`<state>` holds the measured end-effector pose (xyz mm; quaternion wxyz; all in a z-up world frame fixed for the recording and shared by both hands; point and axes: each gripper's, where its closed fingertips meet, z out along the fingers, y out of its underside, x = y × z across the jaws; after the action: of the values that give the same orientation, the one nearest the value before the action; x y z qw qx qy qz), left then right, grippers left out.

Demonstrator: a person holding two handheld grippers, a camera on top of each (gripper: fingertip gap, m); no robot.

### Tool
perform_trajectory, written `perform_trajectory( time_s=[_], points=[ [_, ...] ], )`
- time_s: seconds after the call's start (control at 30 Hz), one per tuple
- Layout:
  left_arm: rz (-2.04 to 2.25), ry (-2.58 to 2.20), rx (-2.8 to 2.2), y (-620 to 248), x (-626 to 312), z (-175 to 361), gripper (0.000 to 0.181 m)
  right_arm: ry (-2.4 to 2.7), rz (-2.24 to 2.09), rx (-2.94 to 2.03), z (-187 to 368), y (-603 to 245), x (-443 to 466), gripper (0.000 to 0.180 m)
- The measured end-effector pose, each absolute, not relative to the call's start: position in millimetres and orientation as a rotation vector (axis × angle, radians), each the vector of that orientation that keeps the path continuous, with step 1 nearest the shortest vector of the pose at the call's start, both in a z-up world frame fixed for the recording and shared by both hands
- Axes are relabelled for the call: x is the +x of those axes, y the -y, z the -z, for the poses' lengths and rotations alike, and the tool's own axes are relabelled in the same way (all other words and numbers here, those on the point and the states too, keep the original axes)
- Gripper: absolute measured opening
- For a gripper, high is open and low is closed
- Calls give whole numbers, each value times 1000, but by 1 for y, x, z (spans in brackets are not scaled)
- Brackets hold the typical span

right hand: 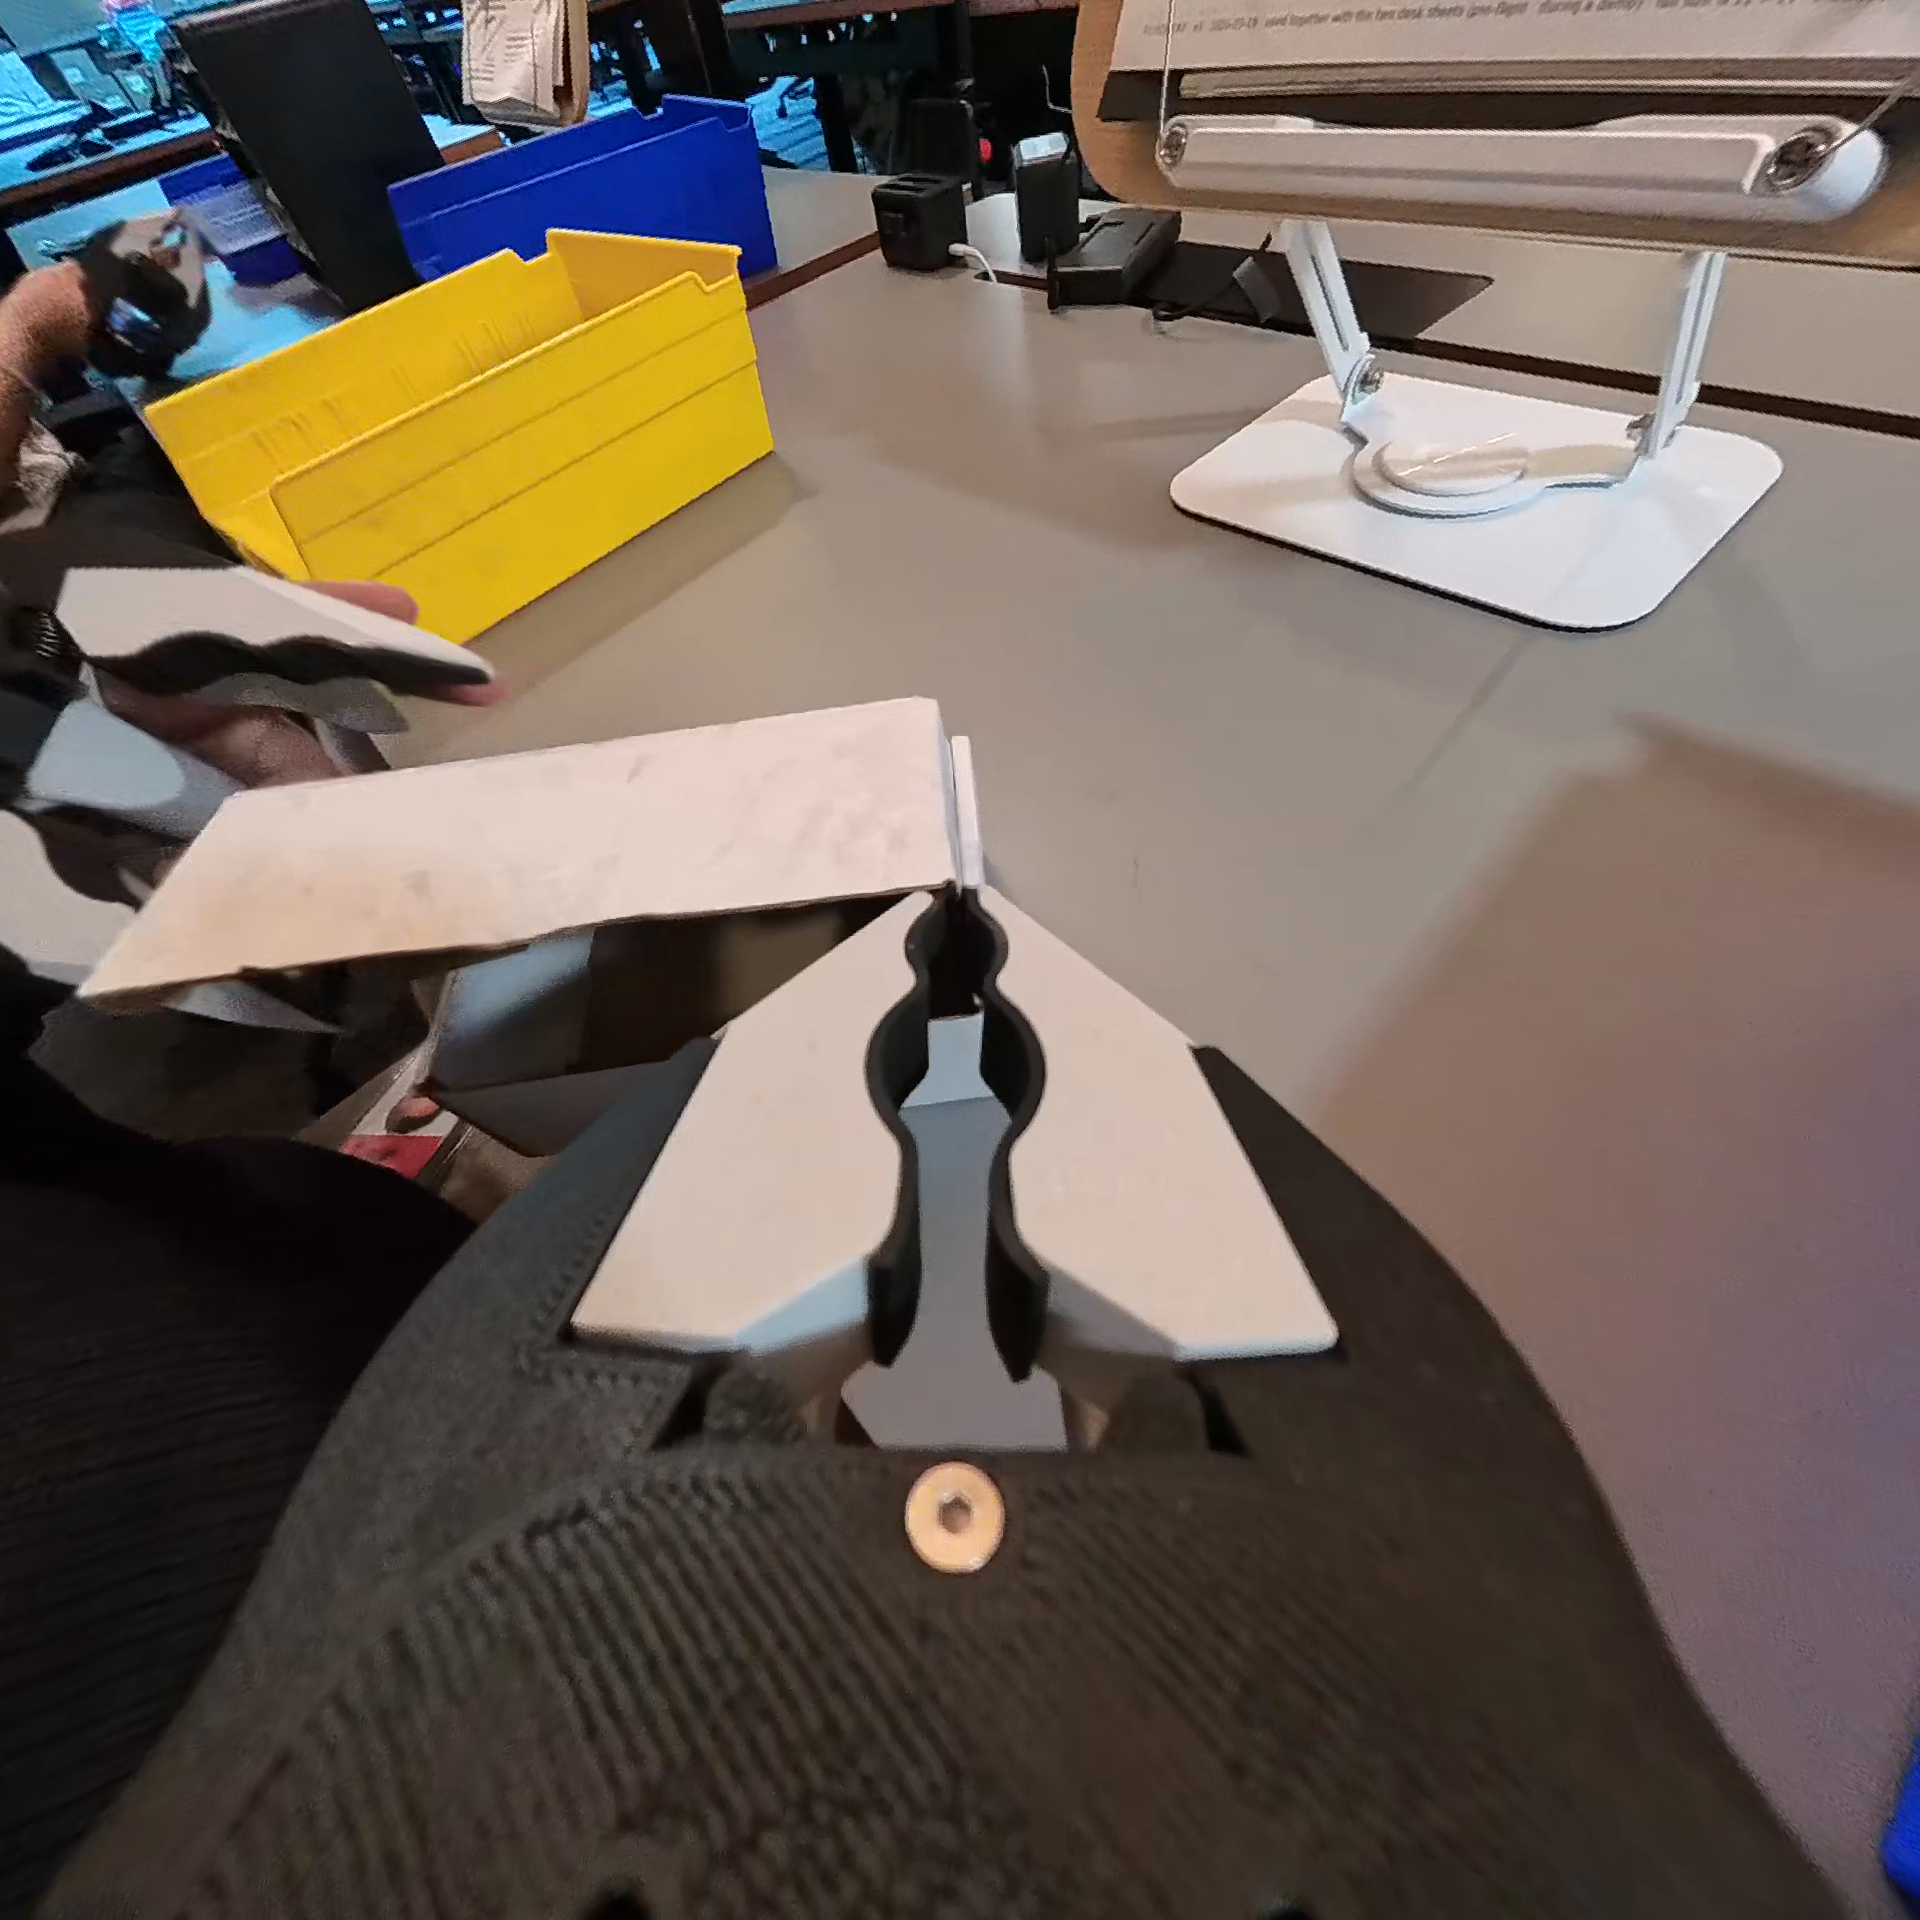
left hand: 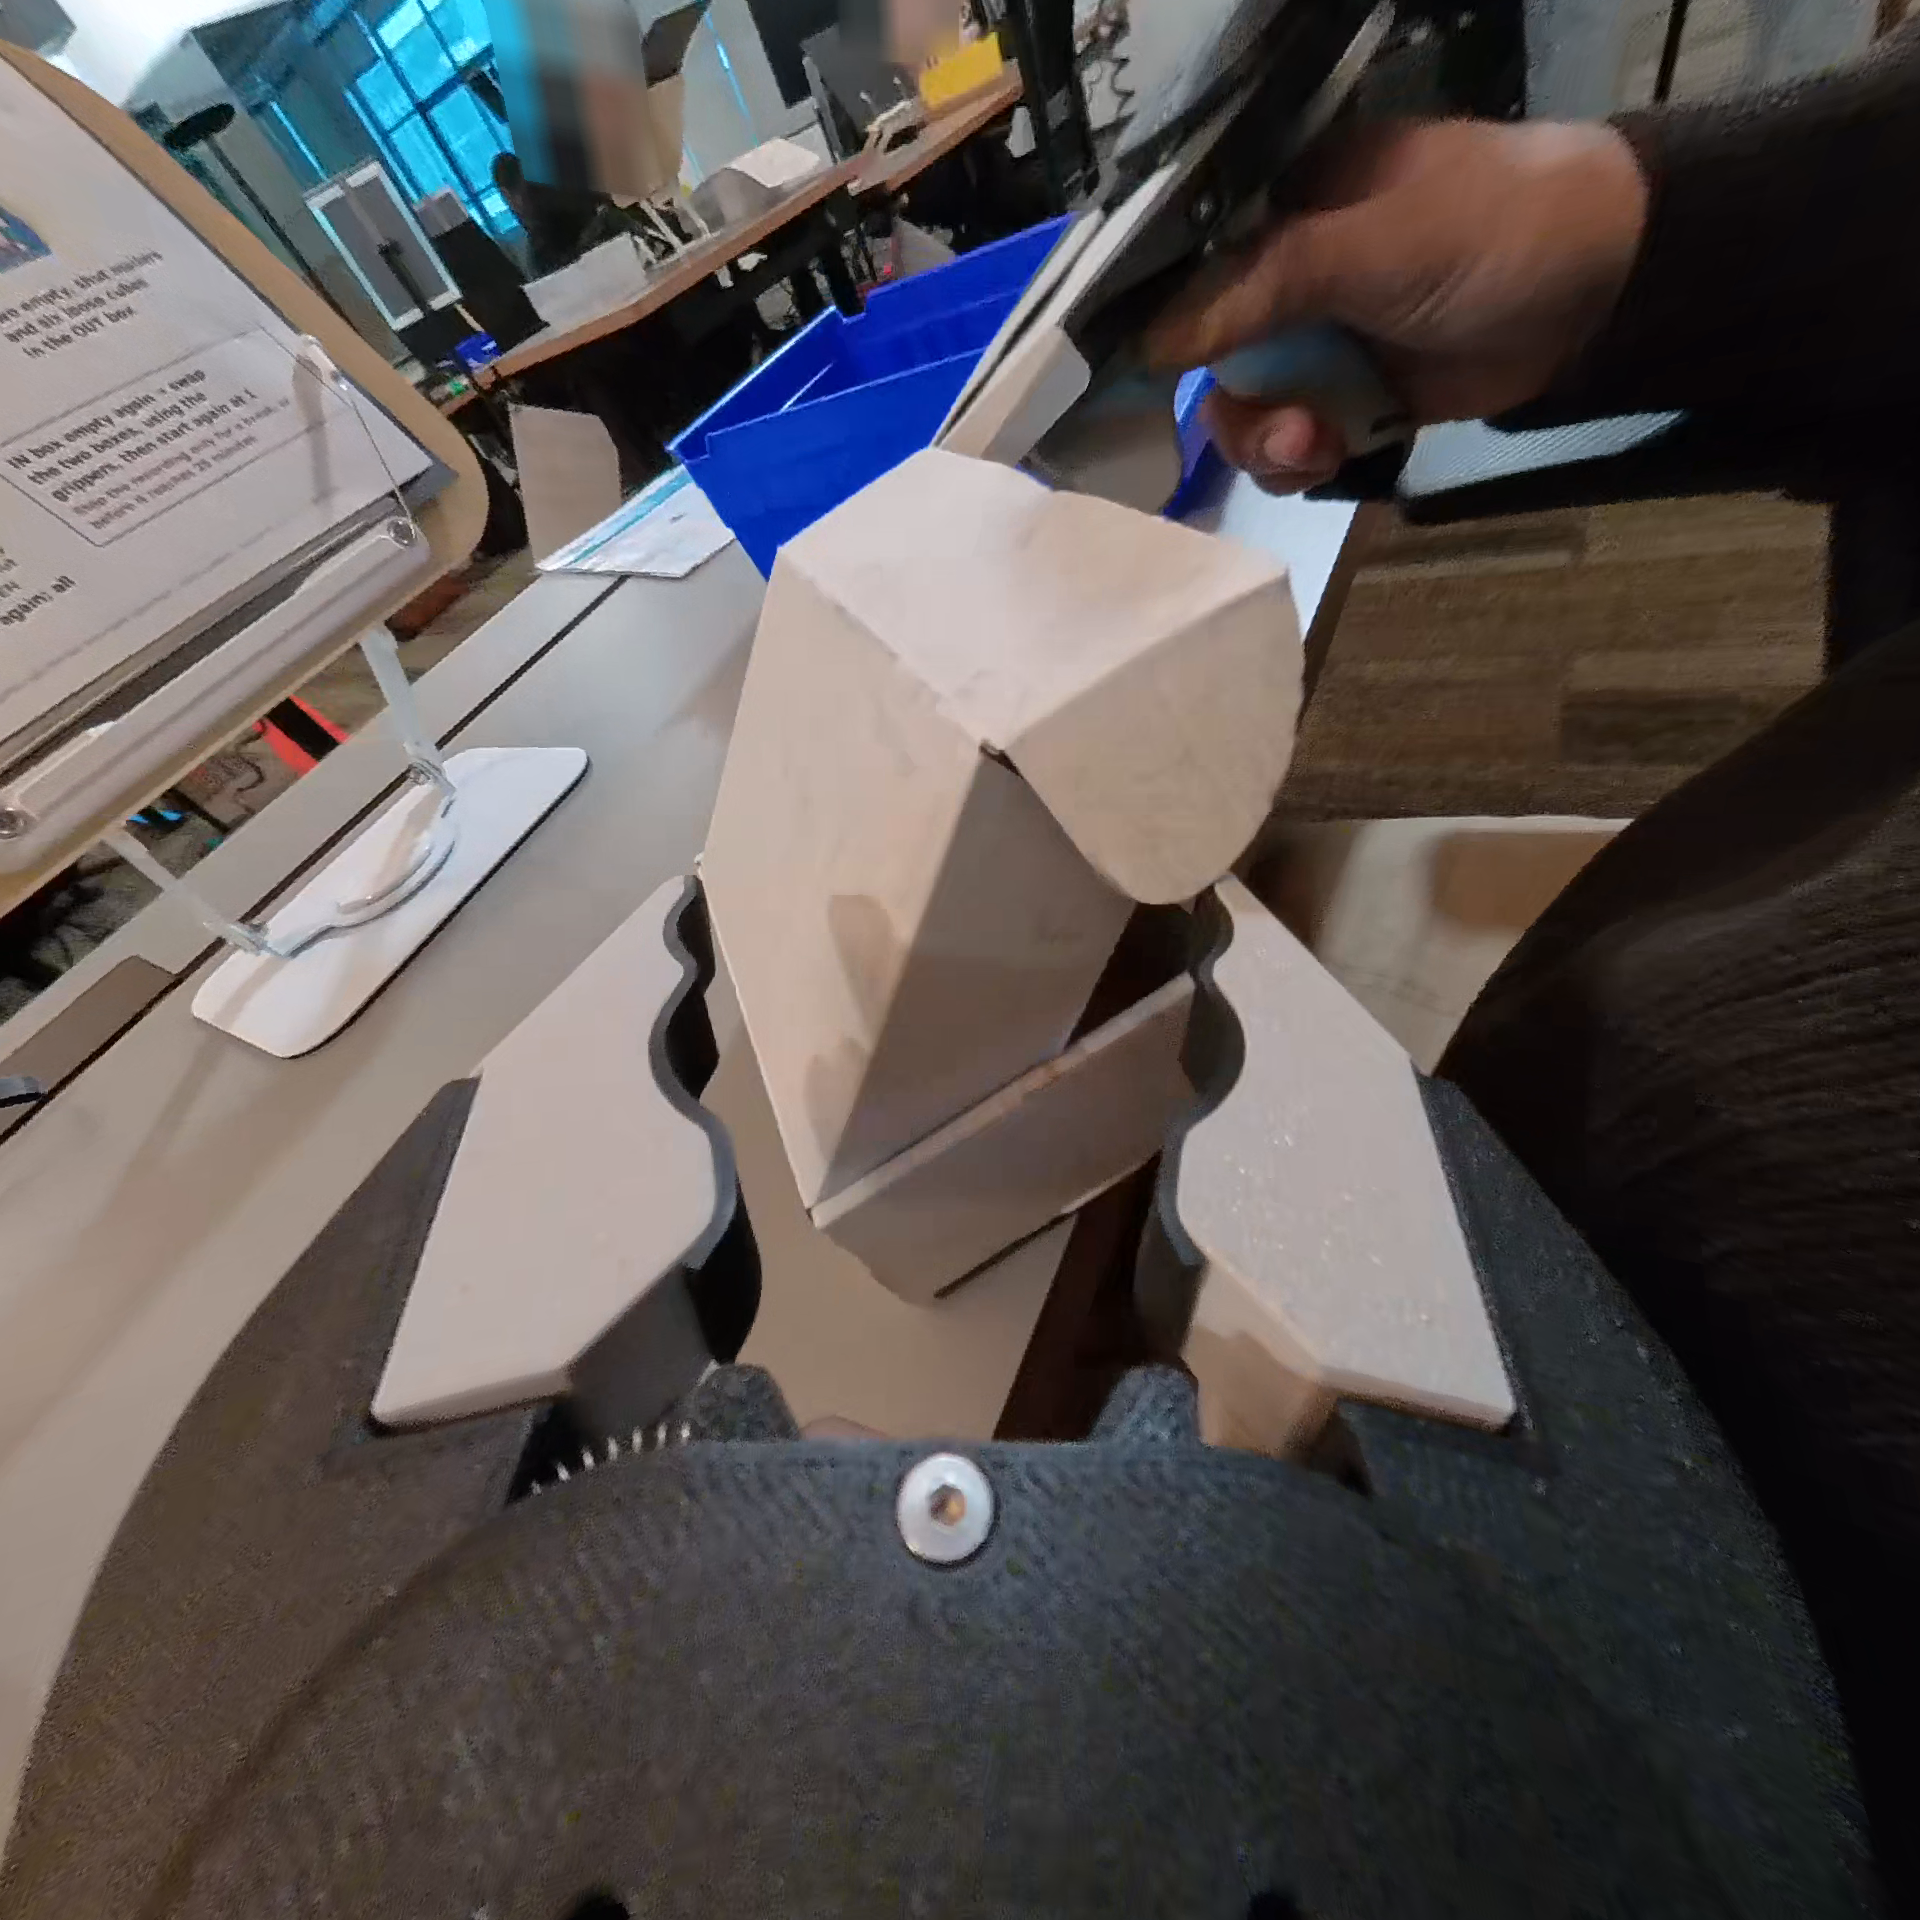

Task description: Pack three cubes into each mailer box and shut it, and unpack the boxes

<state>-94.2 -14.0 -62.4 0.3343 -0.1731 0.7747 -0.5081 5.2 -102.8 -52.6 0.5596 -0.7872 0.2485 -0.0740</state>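
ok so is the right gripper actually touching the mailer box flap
Touching. In the right wrist view the right gripper has its fingertips pinched shut on the edge of the mailer box flap, with no gap showing between pads and cardboard.

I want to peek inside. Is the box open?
Open. The box has its lid lifted off the base, pinched by the right gripper.

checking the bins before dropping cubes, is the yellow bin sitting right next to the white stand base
No, the yellow bin sits apart from the white stand base, with bare grey table between them.
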Motion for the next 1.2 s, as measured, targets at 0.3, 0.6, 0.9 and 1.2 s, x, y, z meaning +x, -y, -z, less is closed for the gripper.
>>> perform_trajectory(
  time_s=[0.3, 0.6, 0.9, 1.2],
  points=[
    [990, -2058, -412, 34, -86, 108, 108, -645, 121, -1821, 58, 101, 11, 0],
    [746, -1905, -471, -23, -26, 109, 90, -607, 229, -1882, 69, 97, 35, 1],
    [711, -1815, -671, -72, 8, 105, 65, -599, 161, -1944, 98, 90, 29, 0],
    [887, -1767, -761, -61, 31, 94, 71, -547, 354, -1989, 98, 87, 35, 32]
  ],
)
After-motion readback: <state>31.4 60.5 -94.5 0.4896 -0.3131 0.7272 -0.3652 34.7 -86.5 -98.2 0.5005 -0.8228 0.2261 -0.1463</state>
